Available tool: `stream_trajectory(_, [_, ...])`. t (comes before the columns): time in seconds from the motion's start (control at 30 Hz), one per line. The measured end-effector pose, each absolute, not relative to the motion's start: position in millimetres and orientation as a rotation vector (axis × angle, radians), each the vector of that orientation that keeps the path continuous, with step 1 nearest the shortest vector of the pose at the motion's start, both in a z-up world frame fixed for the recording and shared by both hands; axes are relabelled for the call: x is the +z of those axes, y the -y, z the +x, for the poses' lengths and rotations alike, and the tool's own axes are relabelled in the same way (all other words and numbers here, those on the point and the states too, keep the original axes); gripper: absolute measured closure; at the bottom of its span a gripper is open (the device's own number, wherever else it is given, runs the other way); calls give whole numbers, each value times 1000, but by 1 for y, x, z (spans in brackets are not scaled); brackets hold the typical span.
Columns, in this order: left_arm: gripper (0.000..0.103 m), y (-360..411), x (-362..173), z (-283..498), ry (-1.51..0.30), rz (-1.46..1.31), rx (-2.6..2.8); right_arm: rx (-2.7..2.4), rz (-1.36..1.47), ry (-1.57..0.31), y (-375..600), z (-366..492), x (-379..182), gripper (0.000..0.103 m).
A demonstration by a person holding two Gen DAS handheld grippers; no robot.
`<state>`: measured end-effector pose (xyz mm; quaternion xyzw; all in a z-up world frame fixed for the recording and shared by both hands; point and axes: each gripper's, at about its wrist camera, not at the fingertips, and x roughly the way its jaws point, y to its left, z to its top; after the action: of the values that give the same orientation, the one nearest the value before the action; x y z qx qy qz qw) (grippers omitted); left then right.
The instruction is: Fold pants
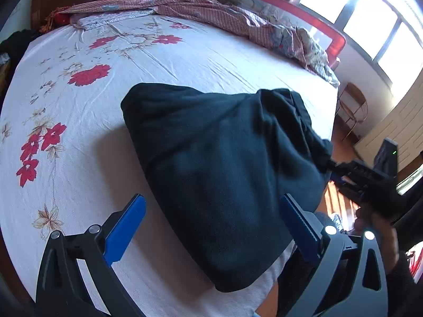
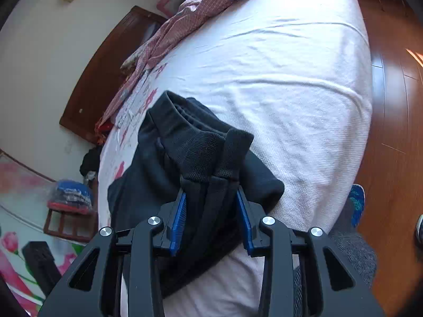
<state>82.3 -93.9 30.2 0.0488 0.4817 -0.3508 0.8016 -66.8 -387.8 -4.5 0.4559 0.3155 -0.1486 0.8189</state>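
The black pants (image 1: 222, 163) lie folded in a thick bundle on the white floral bed sheet (image 1: 105, 100) near the bed's front edge. My left gripper (image 1: 211, 203) is open, its blue fingers straddling the near end of the bundle without gripping it. My right gripper (image 2: 211, 195) is shut on the pants (image 2: 185, 163) just below the ribbed cuffs (image 2: 208, 153), which stick up past the fingertips. In the left wrist view the right gripper (image 1: 330, 163) holds the bundle's right end at the bed's edge.
A crumpled pink patterned blanket (image 1: 211, 10) lies along the far side of the bed. A red bed rail (image 1: 335, 42) and windows stand beyond. Wooden floor (image 2: 391, 105) lies past the bed's edge, with a chair (image 1: 351, 108) there.
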Motion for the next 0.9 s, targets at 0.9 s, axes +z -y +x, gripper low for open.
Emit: stream_trajectory(0.9, [2, 83, 17, 88, -1063, -60, -804, -308, 1011, -756, 416, -80, -29, 91])
